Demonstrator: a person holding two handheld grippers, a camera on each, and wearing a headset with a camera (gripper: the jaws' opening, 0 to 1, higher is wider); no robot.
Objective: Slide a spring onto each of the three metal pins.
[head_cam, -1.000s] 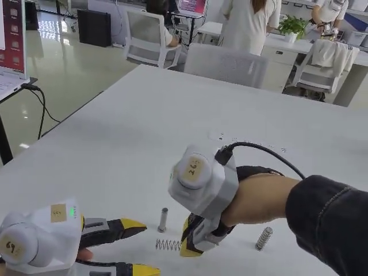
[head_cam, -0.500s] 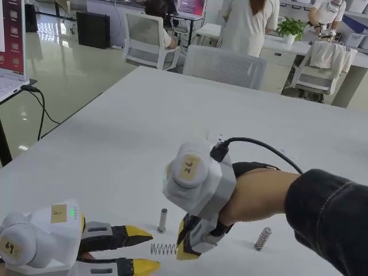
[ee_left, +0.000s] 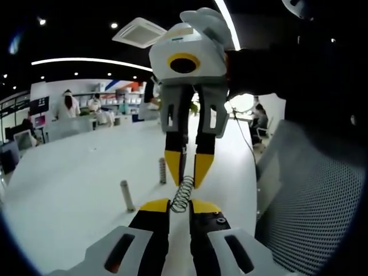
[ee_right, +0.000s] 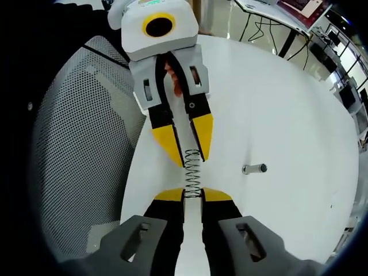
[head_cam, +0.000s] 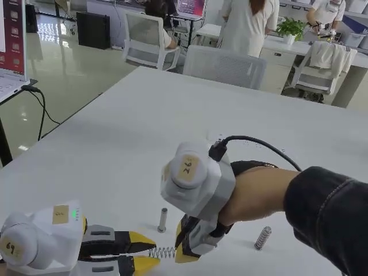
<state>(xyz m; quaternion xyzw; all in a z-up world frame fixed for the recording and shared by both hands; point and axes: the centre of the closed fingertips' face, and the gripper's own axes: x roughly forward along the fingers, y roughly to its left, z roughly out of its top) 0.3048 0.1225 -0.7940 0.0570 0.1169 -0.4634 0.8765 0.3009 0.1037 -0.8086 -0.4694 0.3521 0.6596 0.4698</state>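
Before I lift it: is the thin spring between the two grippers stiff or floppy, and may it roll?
Probably floppy: the spring is thin wire with open coils and seems to bend slightly between the left gripper and right gripper. Likely very light, so it could flick away. Being round, it may roll on the table.

Light: bright, from ceiling lamps (ee_left: 92,60)
Glare: shiny floor (head_cam: 63,63)
Shadows: soft, on the table (head_cam: 172,115)
Edges: gripper views bend round
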